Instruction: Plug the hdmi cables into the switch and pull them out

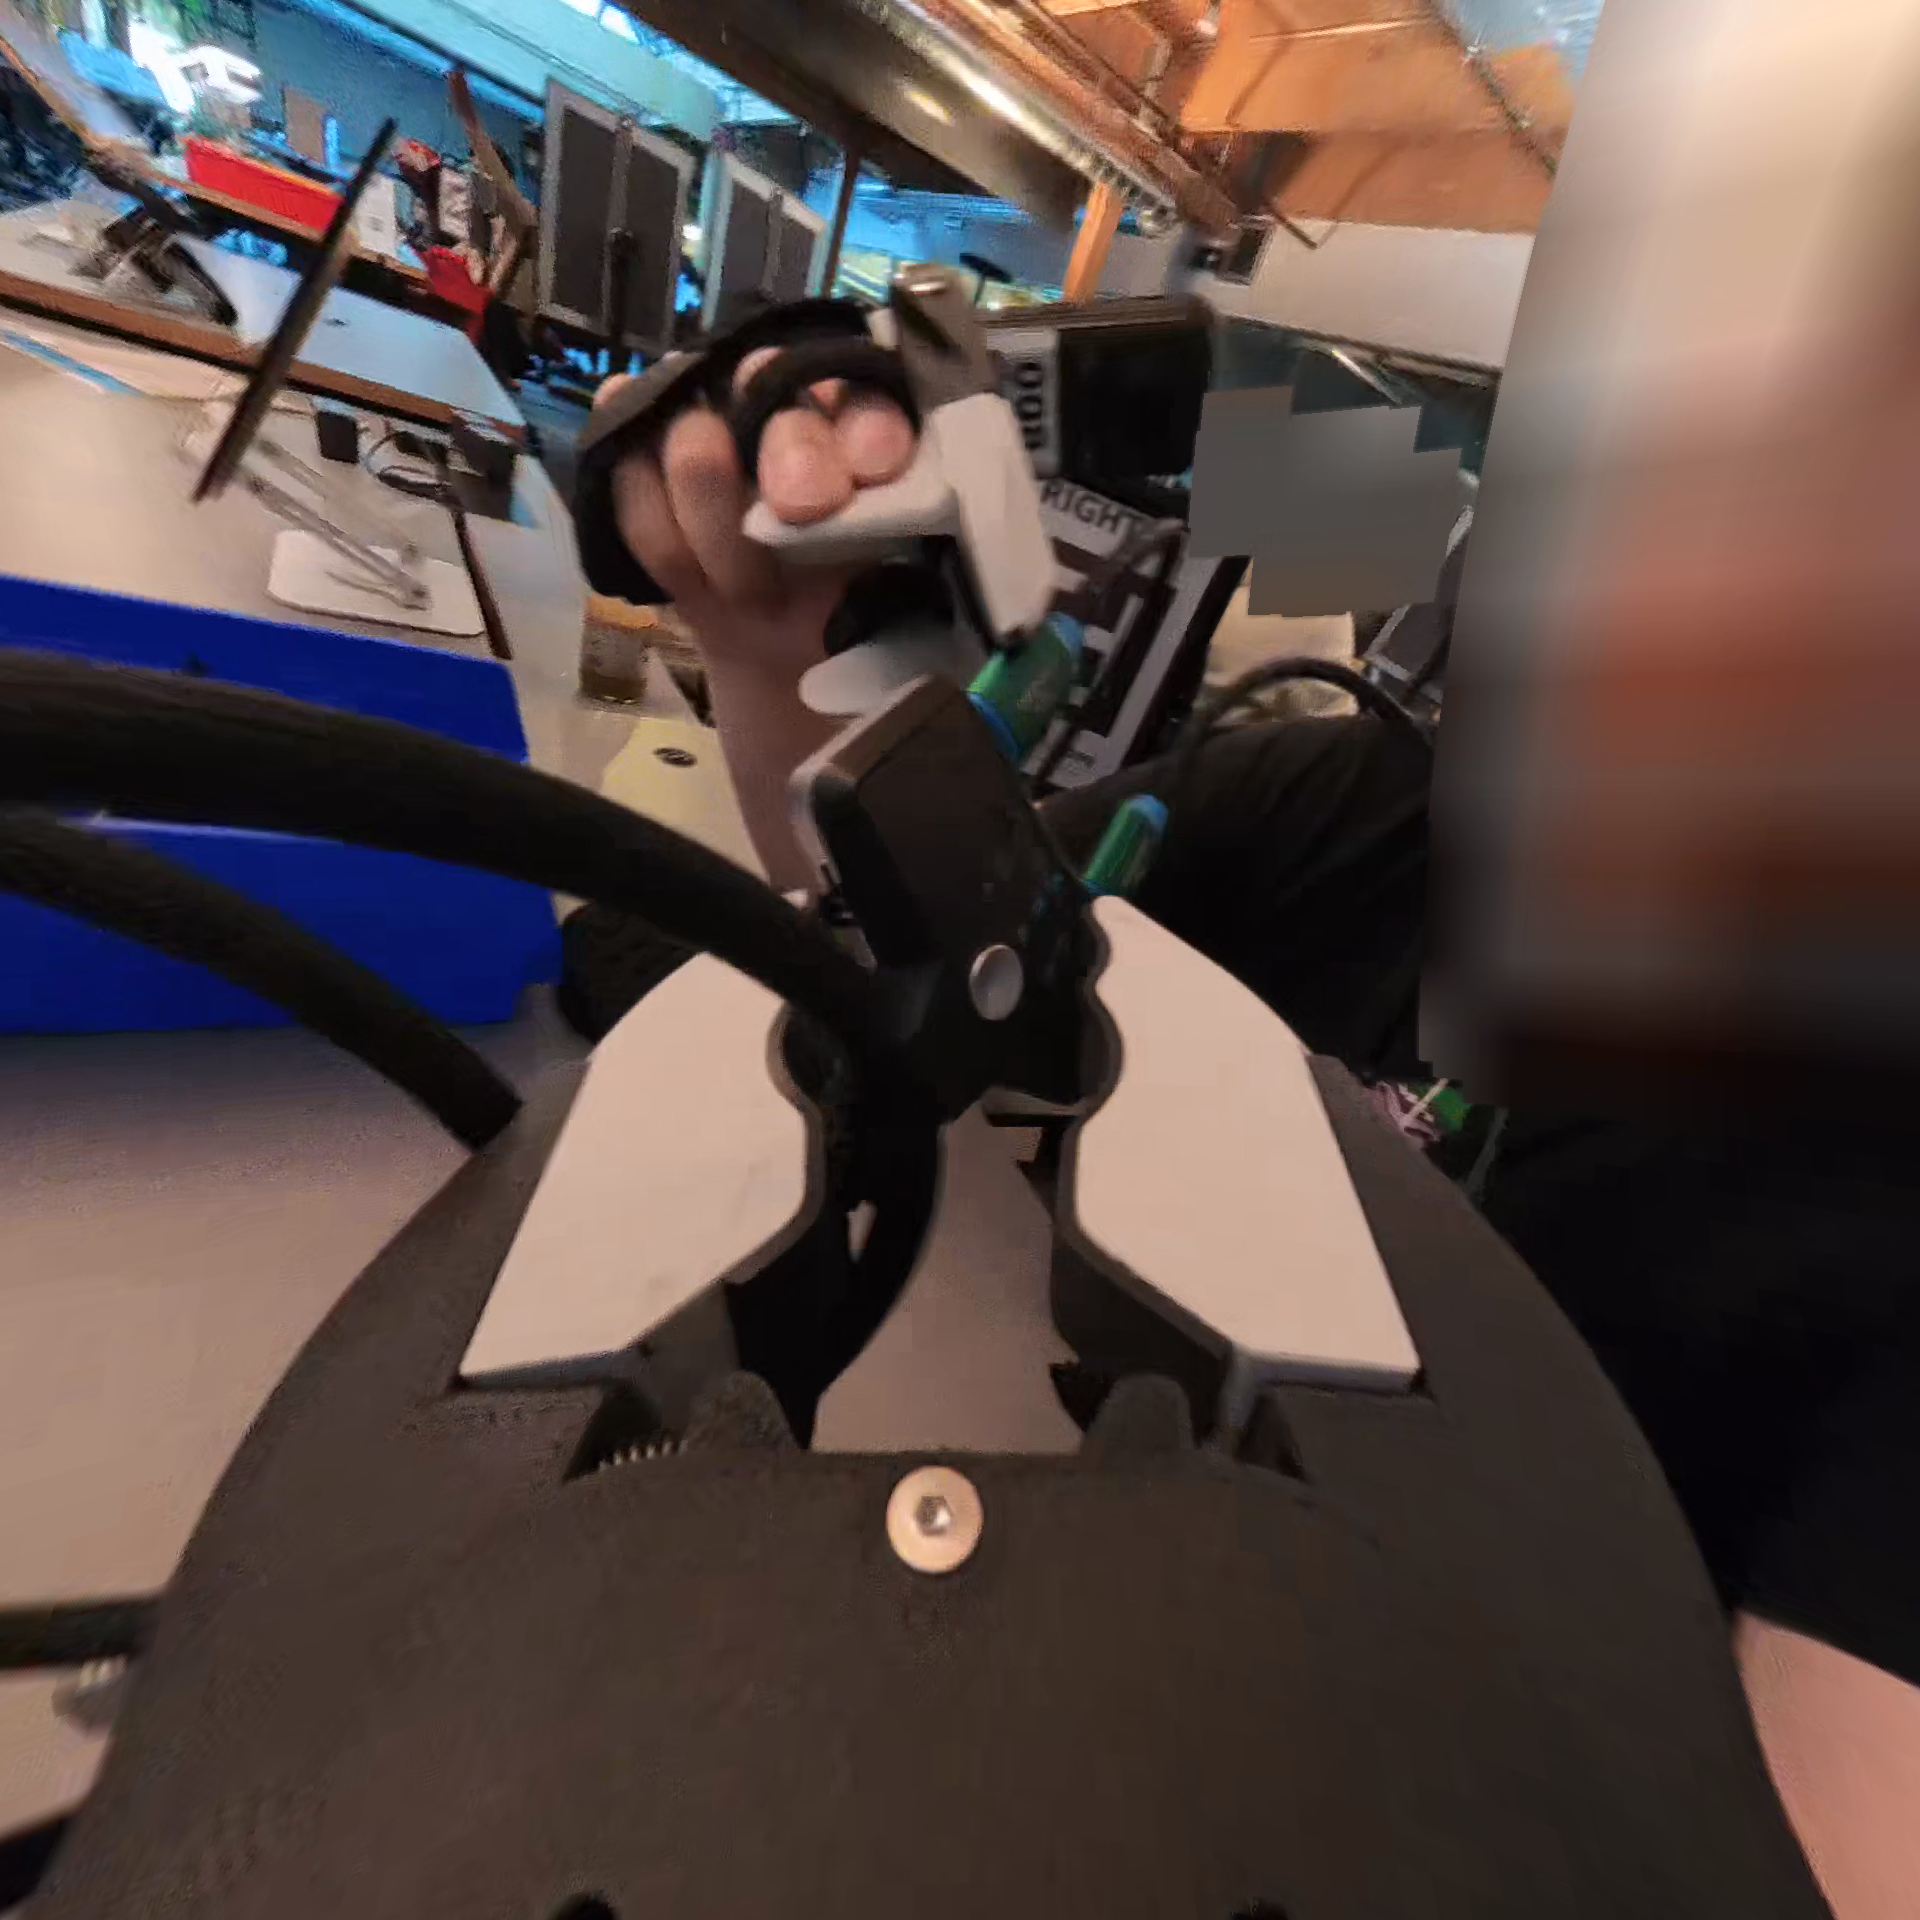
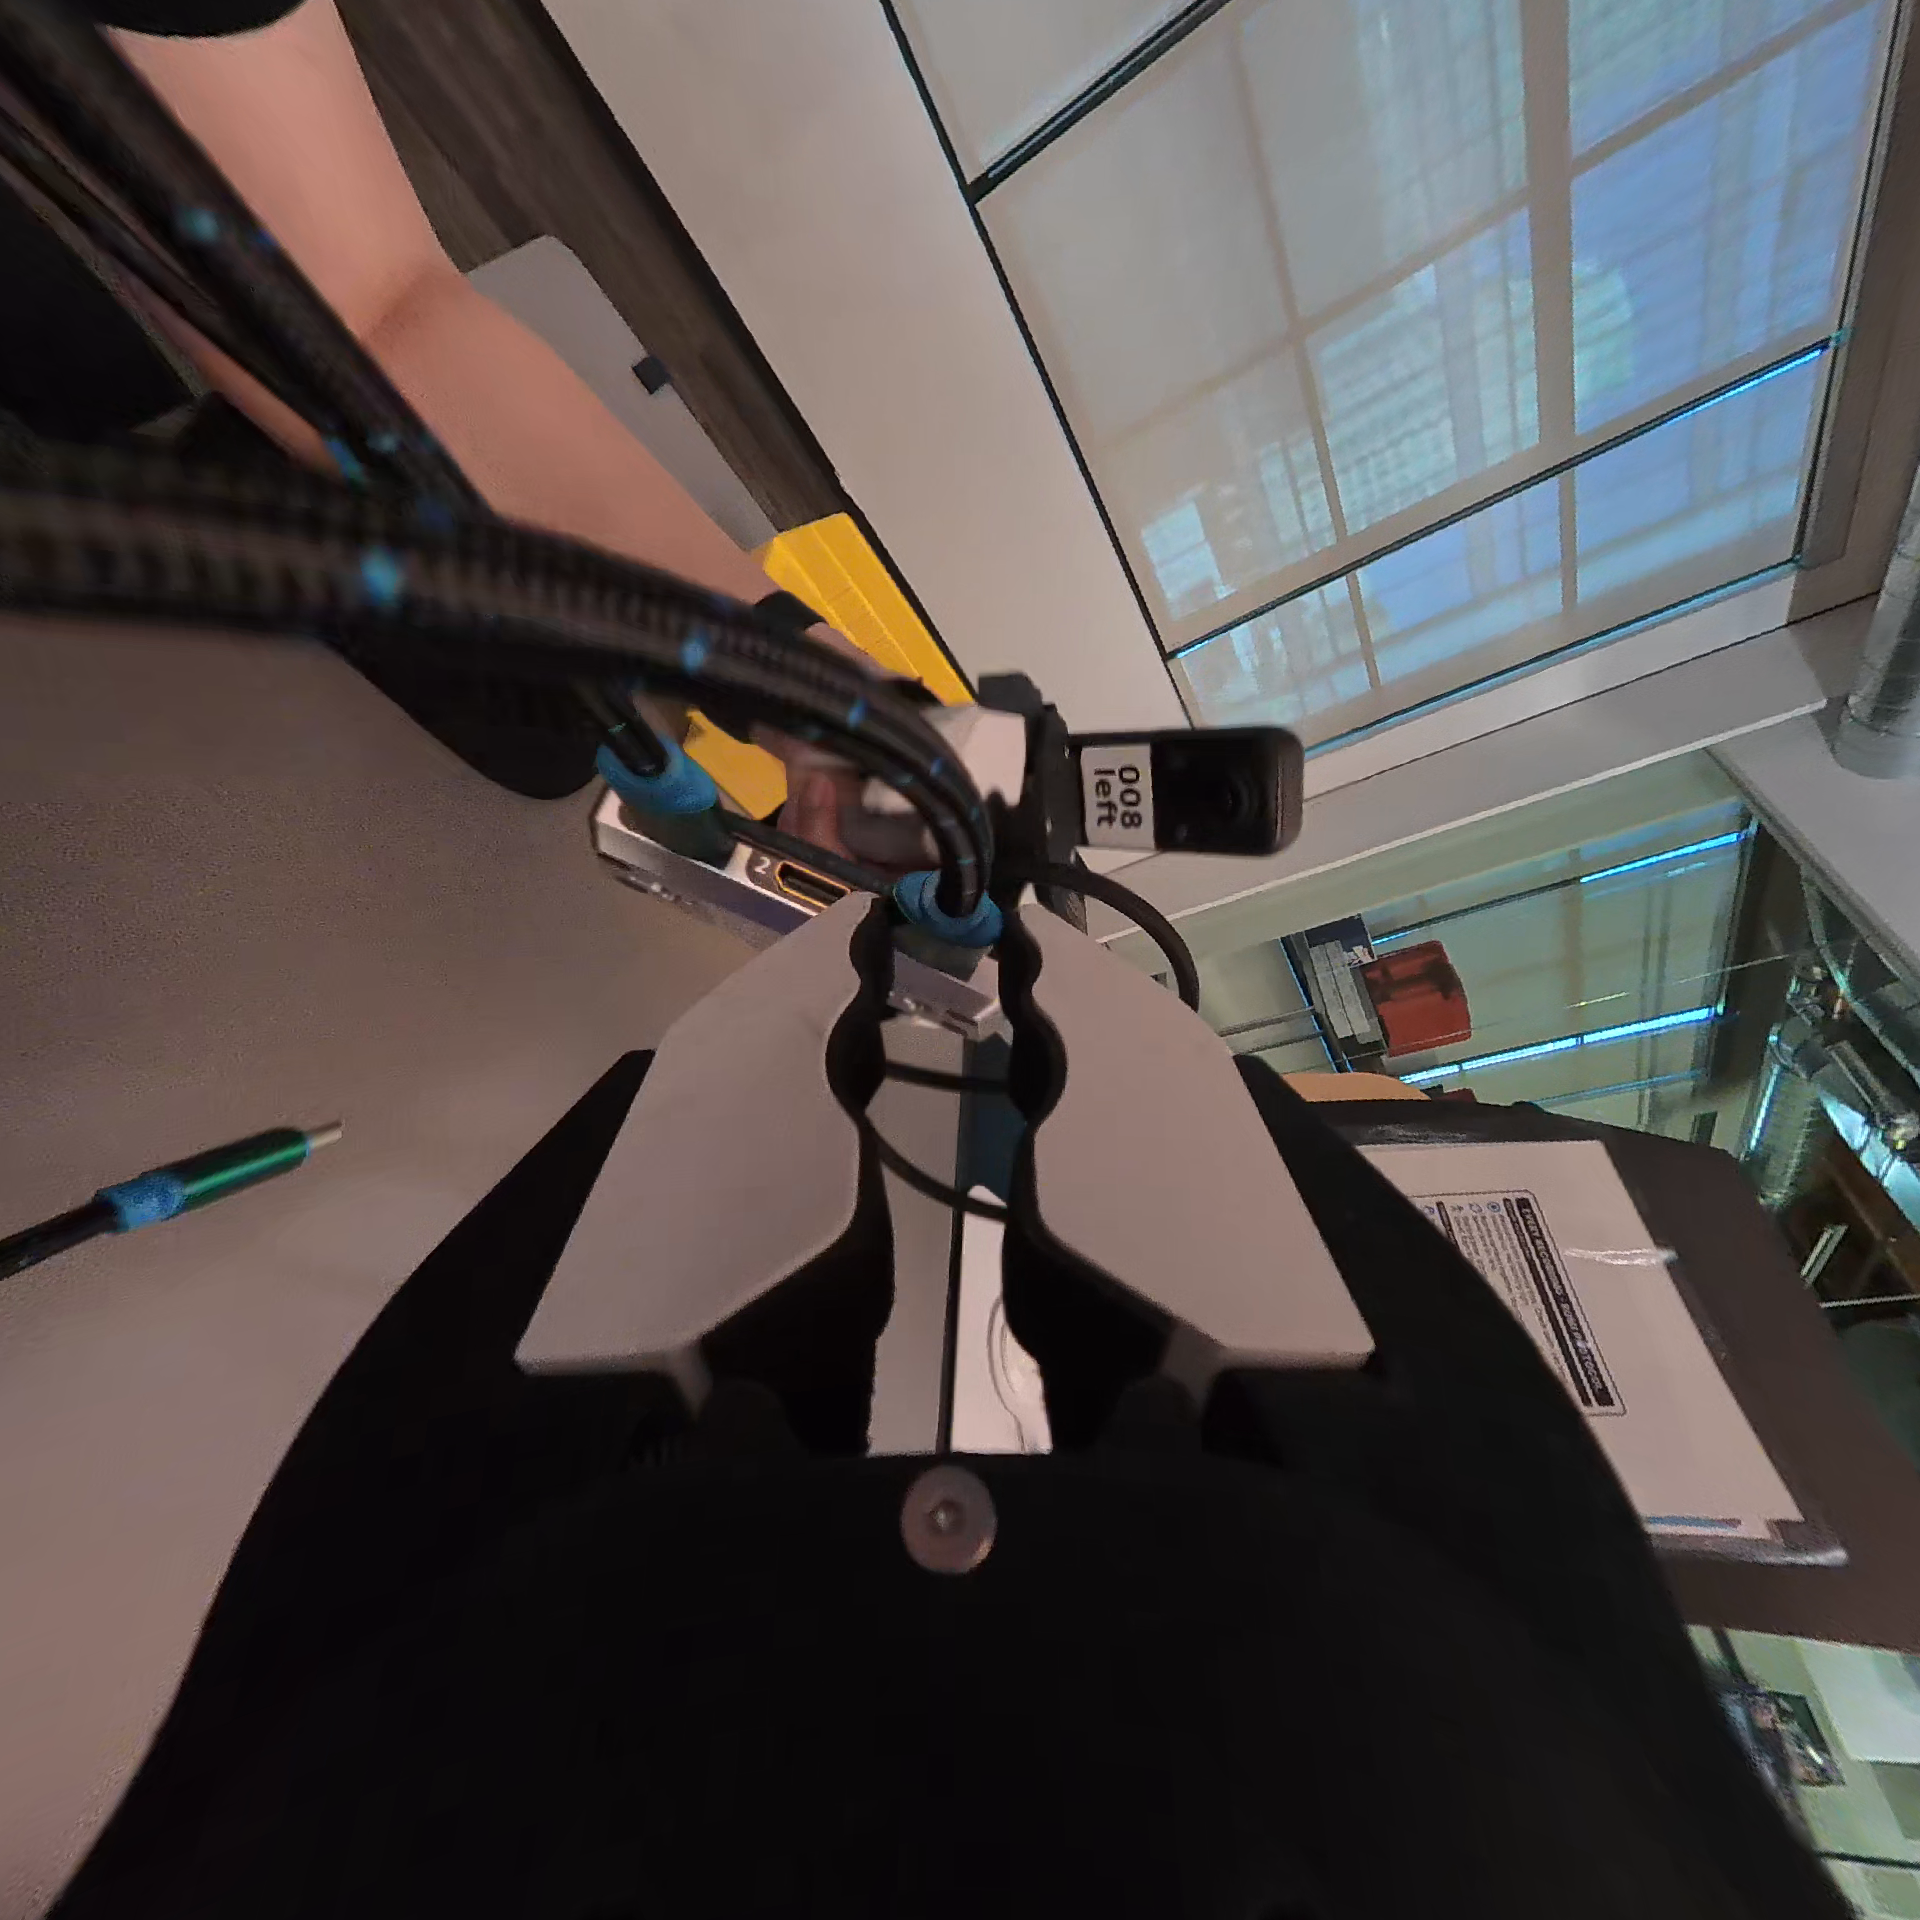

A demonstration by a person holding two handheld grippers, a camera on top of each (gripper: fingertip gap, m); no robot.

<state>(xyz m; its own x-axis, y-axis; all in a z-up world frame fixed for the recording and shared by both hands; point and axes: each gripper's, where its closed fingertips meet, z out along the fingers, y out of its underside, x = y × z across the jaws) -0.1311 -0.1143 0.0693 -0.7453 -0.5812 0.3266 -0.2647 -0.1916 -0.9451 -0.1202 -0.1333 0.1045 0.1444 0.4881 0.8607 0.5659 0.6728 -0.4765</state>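
Note:
In the left wrist view my left gripper (image 1: 951,1008) is shut on one end of the switch (image 1: 925,831), a black box with a silver button, held up off the grey table (image 1: 156,1247). Two green HDMI plugs (image 1: 1023,686) with blue collars sit in its far side. In the right wrist view my right gripper (image 2: 948,935) is shut on a blue-collared HDMI plug (image 2: 945,909) that sits in the silver-edged switch (image 2: 769,873). A second plug (image 2: 665,790) is in another port, and the port between them is open. A loose green-tipped cable (image 2: 239,1158) lies on the table.
Braided black cables (image 2: 416,582) loop over the switch. A blue bin (image 1: 260,831) stands at the left on the table. A yellow block (image 2: 852,613) lies behind the switch. A white labelled box (image 2: 1558,1330) is at the right. A person's forearm (image 2: 468,395) is close by. There is about 5 cm between the tips of the two grippers.

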